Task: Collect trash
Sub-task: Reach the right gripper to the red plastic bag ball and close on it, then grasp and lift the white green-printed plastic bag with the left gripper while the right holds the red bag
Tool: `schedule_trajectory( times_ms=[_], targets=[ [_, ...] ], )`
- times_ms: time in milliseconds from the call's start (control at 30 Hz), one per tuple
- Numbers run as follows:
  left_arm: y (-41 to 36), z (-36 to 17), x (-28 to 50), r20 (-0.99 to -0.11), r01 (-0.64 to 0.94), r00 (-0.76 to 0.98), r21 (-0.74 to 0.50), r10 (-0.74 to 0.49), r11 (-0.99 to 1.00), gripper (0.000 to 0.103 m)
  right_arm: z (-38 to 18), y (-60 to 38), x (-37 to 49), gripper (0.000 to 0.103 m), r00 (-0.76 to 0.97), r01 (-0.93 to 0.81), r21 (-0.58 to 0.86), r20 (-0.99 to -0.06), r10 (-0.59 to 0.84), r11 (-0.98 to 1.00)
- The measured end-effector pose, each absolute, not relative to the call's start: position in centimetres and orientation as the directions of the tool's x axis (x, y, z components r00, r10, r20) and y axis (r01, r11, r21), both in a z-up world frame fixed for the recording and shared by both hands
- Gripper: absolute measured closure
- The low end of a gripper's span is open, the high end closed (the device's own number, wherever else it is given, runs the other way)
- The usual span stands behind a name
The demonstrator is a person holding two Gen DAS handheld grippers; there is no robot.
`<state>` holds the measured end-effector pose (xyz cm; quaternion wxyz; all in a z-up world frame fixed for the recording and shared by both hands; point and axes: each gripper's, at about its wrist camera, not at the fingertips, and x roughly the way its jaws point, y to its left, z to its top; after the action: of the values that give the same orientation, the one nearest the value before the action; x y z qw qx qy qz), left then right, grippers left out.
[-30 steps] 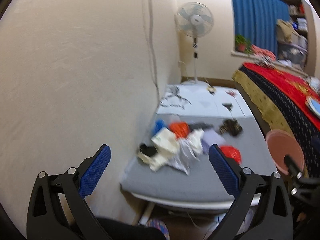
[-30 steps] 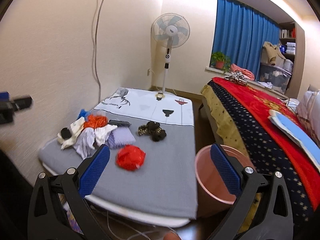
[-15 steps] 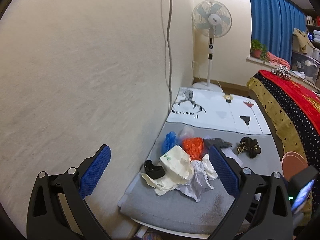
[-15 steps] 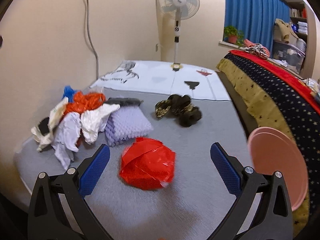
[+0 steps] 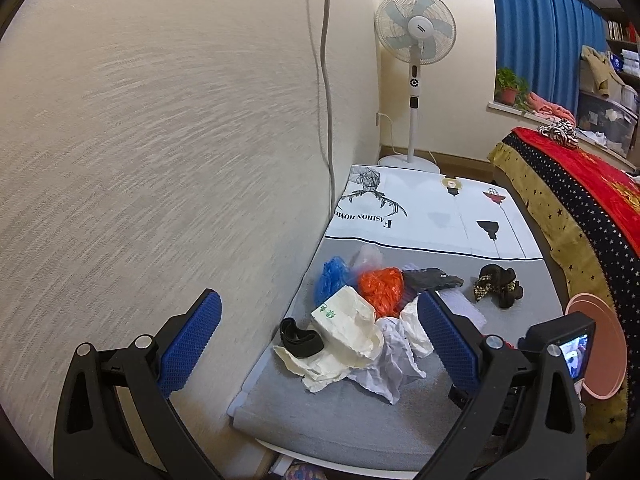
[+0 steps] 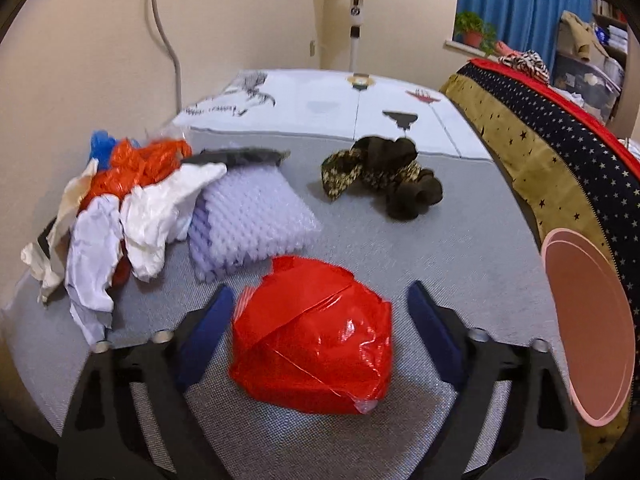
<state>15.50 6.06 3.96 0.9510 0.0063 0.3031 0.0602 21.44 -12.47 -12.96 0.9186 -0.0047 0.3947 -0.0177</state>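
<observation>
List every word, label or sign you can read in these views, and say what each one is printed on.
"FASHION HOME", upside down from the left wrist view, on the white printed sheet beside a bird drawing.
Green characters on the white paper bag: too small to read.
Brand mark at the hub of the standing fan: too small to read.
The same sheet lettering in the right wrist view: blurred.

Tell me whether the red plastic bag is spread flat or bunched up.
Bunched up: the crumpled red plastic bag sits as a rounded, creased lump on the grey mat.

grey mat [image 6: 440,248]: red wrapper [image 6: 312,340], bubble wrap [image 6: 248,220], crumpled trash pile [image 5: 360,328].
</observation>
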Motion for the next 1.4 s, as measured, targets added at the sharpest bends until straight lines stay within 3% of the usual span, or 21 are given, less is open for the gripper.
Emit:
schedule_trajectory(
  times_ms=[367, 600, 800, 933, 1067, 1167, 1333, 1400],
  targets=[
    [6.8, 4.1, 15.4, -0.573, -0.132, 0.809, 0.038, 0.130, 0.991, 0.008, -11.8, -13.3, 20.5, 0.030, 0.728, 0.036, -0.009, -0.685, -0.033, 0.999],
    [7.0, 5.2, 15.0, -0.538, -0.145, 0.834, -0.008, 0.118, 0.989, 0.008, -4.1, -15.4, 19.7, 0.030, 0.789, 0.058, -0.009, -0.612, -0.051, 0.998],
    [6.9, 8.5, 15.5, -0.497, -0.082, 0.867, -0.083, 0.030, 0.993, 0.008, 4.2, -18.0, 16.3, 0.029, 0.845, 0.032, -0.083, -0.530, -0.072, 0.996],
    [6.9, 10.1, 16.8, -0.455, -0.045, 0.891, -0.062, 0.012, 0.997, 0.008, 6.3, -19.8, 13.9, 0.029, 0.859, 0.031, -0.097, -0.506, -0.076, 0.995],
    [6.3, 8.4, 17.5, -0.404, 0.010, 0.914, -0.081, -0.042, 0.997, 0.008, 5.1, -21.4, 12.7, 0.029, 0.846, 0.052, -0.063, -0.527, -0.078, 0.997],
    [5.2, 5.2, 18.2, -0.404, 0.024, 0.914, -0.064, -0.048, 0.998, 0.015, 3.6, -22.3, 13.2, 0.029, 0.813, 0.044, -0.038, -0.579, -0.058, 0.998],
    [3.6, -1.2, 19.9, -0.453, 0.021, 0.891, -0.021, -0.028, 1.000, 0.044, 3.2, -23.3, 13.6, 0.029, 0.805, 0.054, -0.038, -0.590, -0.067, 0.998],
    [3.5, -3.5, 20.9, -0.499, 0.029, 0.865, -0.031, -0.041, 0.999, 0.049, 3.0, -23.5, 14.0, 0.029, 0.796, 0.053, -0.015, -0.603, -0.051, 0.998]
  ],
)
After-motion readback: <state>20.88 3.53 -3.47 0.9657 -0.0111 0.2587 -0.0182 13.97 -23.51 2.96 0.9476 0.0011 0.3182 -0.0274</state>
